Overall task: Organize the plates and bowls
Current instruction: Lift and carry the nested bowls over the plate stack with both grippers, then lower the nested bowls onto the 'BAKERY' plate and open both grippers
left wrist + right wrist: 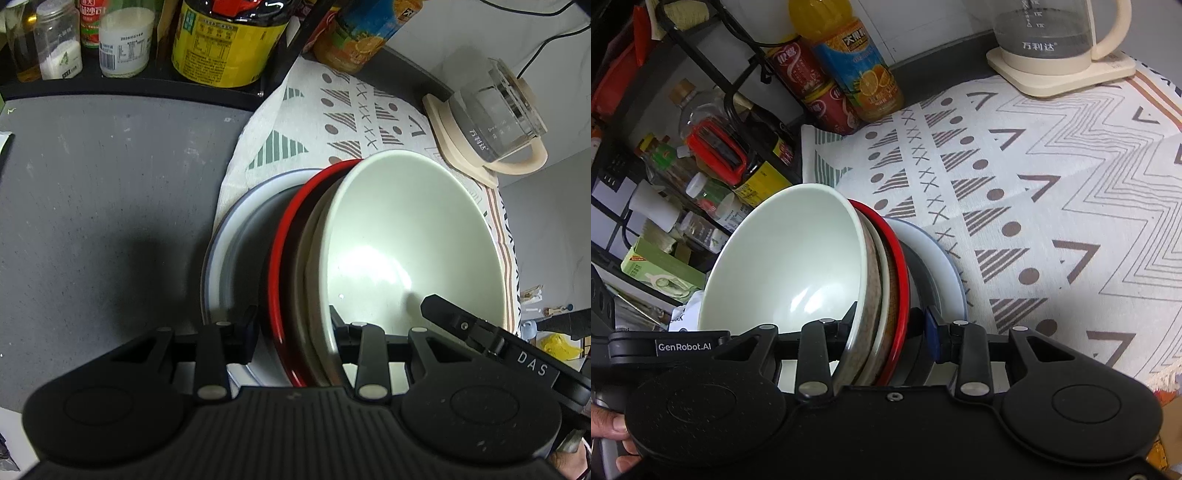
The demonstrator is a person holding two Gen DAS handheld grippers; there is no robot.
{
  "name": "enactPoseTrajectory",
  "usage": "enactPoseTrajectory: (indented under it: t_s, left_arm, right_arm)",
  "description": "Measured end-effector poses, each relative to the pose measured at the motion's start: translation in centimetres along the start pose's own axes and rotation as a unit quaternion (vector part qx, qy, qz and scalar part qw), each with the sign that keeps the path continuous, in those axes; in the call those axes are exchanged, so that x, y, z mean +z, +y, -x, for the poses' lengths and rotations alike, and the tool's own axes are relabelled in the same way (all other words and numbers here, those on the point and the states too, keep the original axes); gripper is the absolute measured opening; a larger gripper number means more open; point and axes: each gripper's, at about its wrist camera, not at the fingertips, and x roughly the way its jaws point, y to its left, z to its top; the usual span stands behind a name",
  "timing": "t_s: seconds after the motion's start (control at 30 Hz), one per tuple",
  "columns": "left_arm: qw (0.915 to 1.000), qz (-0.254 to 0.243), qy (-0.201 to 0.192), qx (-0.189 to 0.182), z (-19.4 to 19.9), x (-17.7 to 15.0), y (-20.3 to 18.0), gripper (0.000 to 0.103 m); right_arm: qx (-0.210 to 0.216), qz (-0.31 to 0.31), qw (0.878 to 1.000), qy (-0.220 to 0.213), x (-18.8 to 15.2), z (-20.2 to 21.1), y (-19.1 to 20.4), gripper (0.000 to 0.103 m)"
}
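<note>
Being gripped from two sides is a nested stack of dishes: a pale green glazed bowl on top, a beige speckled bowl under it, then a red-rimmed dark plate, with a white plate edged in blue-grey lowest. The stack is being held tilted, above the edge where a patterned white cloth meets a dark grey countertop.

The left gripper is being kept narrow, its black fingers closed across the near rims of the stack, one finger lying inside the pale green bowl and the other outside, against the white plate. The right gripper is being kept narrow in the same way on the opposite rim, one finger inside the green bowl and the other, blue-padded, outside on the lower plates. In the left wrist view the tip of the right gripper is being seen at the bowl's far rim.

Behind the stack, an orange juice bottle and red cans are being shown beside a black wire rack of condiment bottles. A glass kettle on a cream base is standing on the cloth's far corner. Fingertips of a person's hand are being shown at the right gripper's handle.
</note>
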Motion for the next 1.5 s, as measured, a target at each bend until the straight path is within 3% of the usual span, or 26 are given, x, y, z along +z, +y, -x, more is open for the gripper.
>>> enactPoseTrajectory:
  t_s: [0.43, 0.6, 0.63, 0.73, 0.8, 0.87, 1.03, 1.33, 1.5]
  left_arm:
    - [0.9998, -0.019, 0.001, -0.002, 0.0, 0.6, -0.1, 0.035]
    - [0.9994, -0.034, 0.002, -0.002, 0.1, 0.8, -0.3, 0.041]
    - [0.9993, -0.036, 0.002, -0.001, 0.1, 0.9, -0.4, 0.043]
    - [0.9993, -0.038, -0.002, -0.002, 0.5, 1.0, -0.4, 0.059]
    - [0.9992, -0.040, -0.007, -0.005, 0.9, 1.1, -0.6, 0.080]
    - [0.9990, -0.041, -0.017, -0.001, 1.4, 1.3, -0.7, 0.087]
    - [0.9978, -0.059, -0.030, 0.009, 2.3, 1.5, -0.9, 0.091]
    - [0.9961, -0.083, -0.026, 0.005, 2.0, 1.6, -0.6, 0.093]
    - [0.9953, -0.091, -0.032, 0.002, 2.3, 1.4, -0.4, 0.099]
  right_arm:
    - [0.003, -0.010, 1.000, -0.004, -0.1, -0.3, -0.1, 0.035]
    - [0.007, -0.010, 1.000, -0.006, 0.0, -0.3, -0.1, 0.038]
    - [0.008, -0.010, 1.000, -0.008, 0.1, -0.2, -0.1, 0.040]
    - [0.013, -0.010, 1.000, -0.018, 0.4, 0.3, 0.1, 0.060]
    - [0.011, -0.005, 1.000, -0.024, 0.7, 0.6, 0.3, 0.072]
    - [0.005, -0.001, 1.000, -0.029, 1.0, 0.8, 0.5, 0.088]
    - [0.004, -0.001, 0.999, -0.049, 1.2, 1.5, 0.9, 0.103]
    - [-0.008, -0.014, 0.998, -0.059, -0.1, 1.7, 1.1, 0.103]
    - [-0.019, -0.014, 0.997, -0.073, -0.7, 2.5, 1.2, 0.103]
